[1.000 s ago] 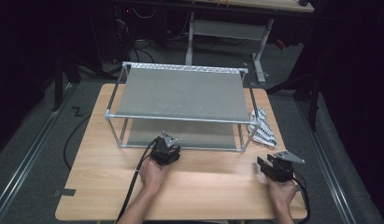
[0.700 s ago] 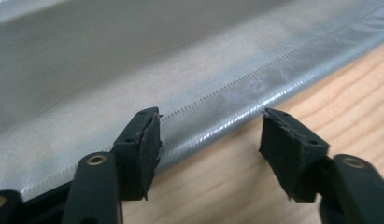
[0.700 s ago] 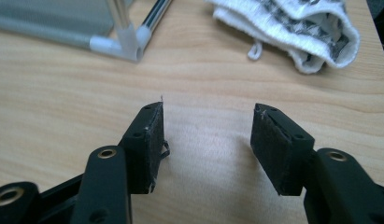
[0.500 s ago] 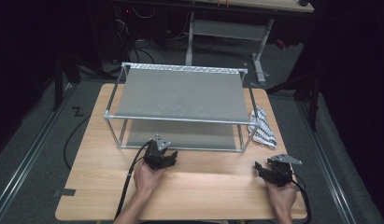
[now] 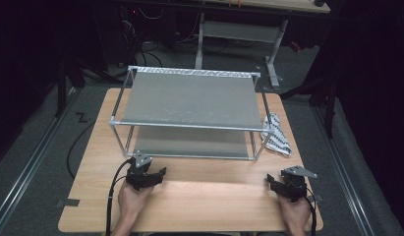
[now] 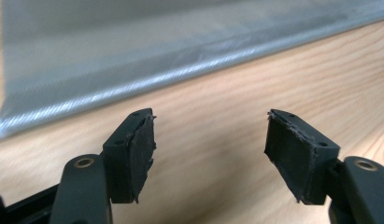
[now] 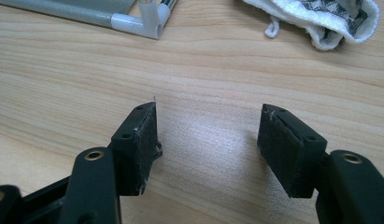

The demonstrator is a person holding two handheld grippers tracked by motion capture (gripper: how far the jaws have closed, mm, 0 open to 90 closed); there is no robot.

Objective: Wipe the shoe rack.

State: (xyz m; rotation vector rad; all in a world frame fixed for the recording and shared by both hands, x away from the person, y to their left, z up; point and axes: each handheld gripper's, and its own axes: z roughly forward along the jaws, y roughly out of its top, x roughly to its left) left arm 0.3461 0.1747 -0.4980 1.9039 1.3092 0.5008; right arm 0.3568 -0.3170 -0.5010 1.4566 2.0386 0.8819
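Note:
A two-shelf metal rack (image 5: 189, 101) with grey mesh shelves stands at the back of the wooden table (image 5: 214, 201). A white cloth with a black pattern (image 5: 276, 138) lies crumpled by the rack's right leg. My left gripper (image 5: 159, 174) hovers low in front of the rack's left side. Its jaws have just been opening and nothing is between them. The left gripper (image 6: 210, 135) faces the lower shelf's front rail (image 6: 133, 88). My right gripper (image 5: 271, 182) is near the table's front right, open and holding nothing, its jaws also having just widened. Ahead of the right gripper (image 7: 208, 135) lie the cloth (image 7: 320, 18) and a rack foot (image 7: 143, 21).
Black cables trail from both grippers off the near edge. Bare wood runs between the two hands along the table's front. Around the table the floor is dark, and a metal table frame (image 5: 239, 34) stands behind it.
My left hand has drawn back from the rack, leftward and toward the table's near edge. The right hand has hardly moved.

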